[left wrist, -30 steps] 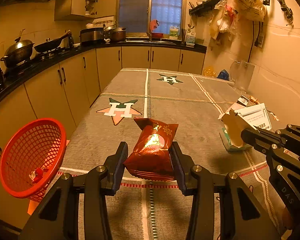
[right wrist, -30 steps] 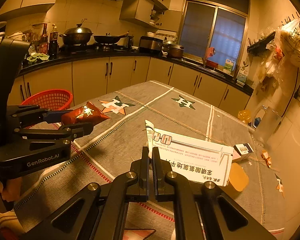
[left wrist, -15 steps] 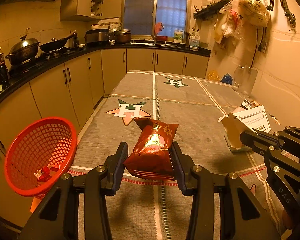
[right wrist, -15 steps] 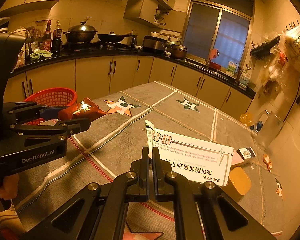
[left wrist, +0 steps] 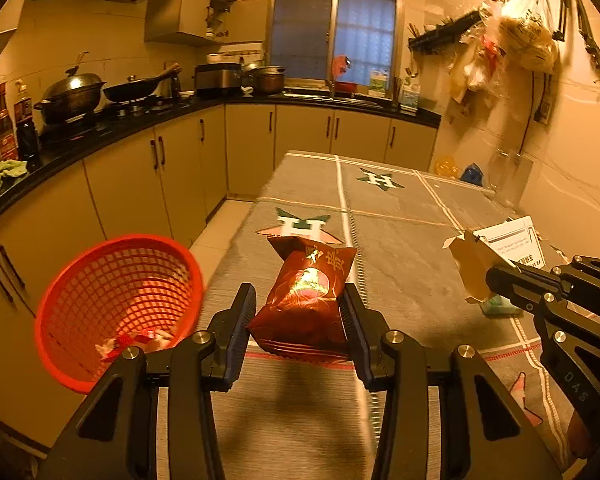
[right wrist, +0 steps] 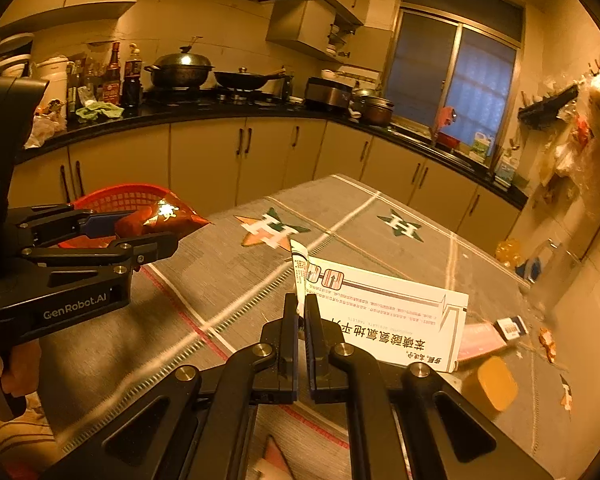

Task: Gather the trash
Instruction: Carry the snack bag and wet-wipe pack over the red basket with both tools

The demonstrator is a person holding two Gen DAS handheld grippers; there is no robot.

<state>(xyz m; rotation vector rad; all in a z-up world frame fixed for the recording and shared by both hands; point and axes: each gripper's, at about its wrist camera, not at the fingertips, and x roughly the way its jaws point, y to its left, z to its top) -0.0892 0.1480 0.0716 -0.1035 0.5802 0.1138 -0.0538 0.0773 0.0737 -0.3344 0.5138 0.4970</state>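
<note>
My left gripper (left wrist: 298,308) is shut on a red snack bag (left wrist: 306,300) and holds it above the table's left edge. A red mesh basket (left wrist: 116,304) with some wrappers in it sits just left of the bag, beside the table. My right gripper (right wrist: 302,312) is shut on the flap of a white medicine box (right wrist: 384,316) and holds it above the table. In the right wrist view the left gripper (right wrist: 140,236) with the bag (right wrist: 160,218) is at the left, in front of the basket (right wrist: 116,198).
The table (left wrist: 380,208) has a grey cloth with star prints. Small scraps, a pink card (right wrist: 480,340) and a yellow lid (right wrist: 496,388) lie at its right side by the wall. Kitchen cabinets (left wrist: 140,184) and a counter run along the left.
My left gripper with the snack bag has moved left toward the basket, which now looks nearer and larger. The right gripper holds the box much as before.
</note>
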